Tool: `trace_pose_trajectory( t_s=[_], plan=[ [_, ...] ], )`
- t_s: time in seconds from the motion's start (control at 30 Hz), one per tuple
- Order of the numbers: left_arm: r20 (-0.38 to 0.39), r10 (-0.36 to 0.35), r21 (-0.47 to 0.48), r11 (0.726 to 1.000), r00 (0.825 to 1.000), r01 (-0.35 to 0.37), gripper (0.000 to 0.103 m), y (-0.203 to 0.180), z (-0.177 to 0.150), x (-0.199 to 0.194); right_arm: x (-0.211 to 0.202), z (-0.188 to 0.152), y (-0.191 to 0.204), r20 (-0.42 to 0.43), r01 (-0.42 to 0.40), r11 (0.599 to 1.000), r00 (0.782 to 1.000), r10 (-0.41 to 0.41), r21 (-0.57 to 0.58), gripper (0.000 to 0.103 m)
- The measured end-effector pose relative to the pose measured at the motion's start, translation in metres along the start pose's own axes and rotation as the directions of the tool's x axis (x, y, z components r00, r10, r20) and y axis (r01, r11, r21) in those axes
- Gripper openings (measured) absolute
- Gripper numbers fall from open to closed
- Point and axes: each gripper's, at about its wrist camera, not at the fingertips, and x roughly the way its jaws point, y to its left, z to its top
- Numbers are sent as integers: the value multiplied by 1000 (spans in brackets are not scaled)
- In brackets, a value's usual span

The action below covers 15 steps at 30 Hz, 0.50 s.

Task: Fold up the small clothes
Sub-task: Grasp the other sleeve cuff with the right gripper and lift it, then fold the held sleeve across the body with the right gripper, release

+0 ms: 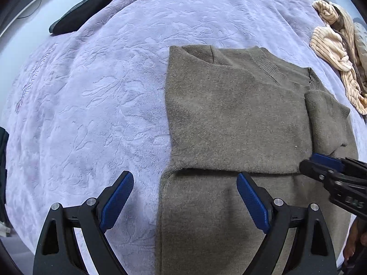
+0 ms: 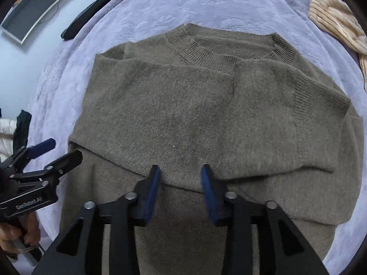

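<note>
Two grippers hang over a fuzzy olive-brown knit sweater (image 2: 206, 114) lying flat on a bed under a pale lilac blanket (image 1: 103, 91) with an embossed leafy pattern. The sweater has a ribbed crew collar, and both sleeves are folded in across its chest, the ribbed cuff of one showing at the right in the right wrist view. The left gripper (image 1: 185, 204) has its blue-padded black fingers spread wide and empty, one over the blanket, one over the sweater's lower body. The right gripper (image 2: 181, 188) stands with its fingers parted about halfway, nothing pinched, above the folded sleeve's lower edge. Only the left view shows the whole crumpled cream striped garment (image 1: 337, 52); only the right view shows a hand (image 2: 20, 233) on the left gripper's handle. A black folded item (image 1: 82, 11) lies on the blanket's far left edge.
</note>
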Motion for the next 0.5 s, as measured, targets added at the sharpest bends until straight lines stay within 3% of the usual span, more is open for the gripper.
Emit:
trace_pose_trajectory(
  t_s=[0.1, 0.17, 0.27, 0.33, 0.43, 0.5],
  plan=[
    [-1, -24, -3, 1000, 1000, 24, 92, -3, 5, 7, -20, -4, -30, 60, -88, 984, 995, 80, 156, 55],
    [-24, -12, -8, 1000, 1000, 12, 92, -8, 7, 15, -32, -7, -58, 117, -143, 942, 987, 112, 303, 55],
    [-25, -34, -22, 999, 999, 33, 92, -8, 3, 15, -39, -21, -104, 199, -224, 826, 970, 138, 517, 55],
    [-25, -31, -10, 999, 999, 31, 92, -5, -2, 11, -36, -27, -120, 235, -267, 753, 960, 153, 601, 55],
    [-27, -18, 2, 1000, 999, 18, 92, 1, -8, 8, -24, -31, -142, 312, -372, 642, 926, 211, 670, 56],
    [-25, -8, -2, 1000, 1000, 8, 92, 7, -14, 3, -19, -25, -146, 351, -413, 605, 909, 226, 681, 51]
  ],
)
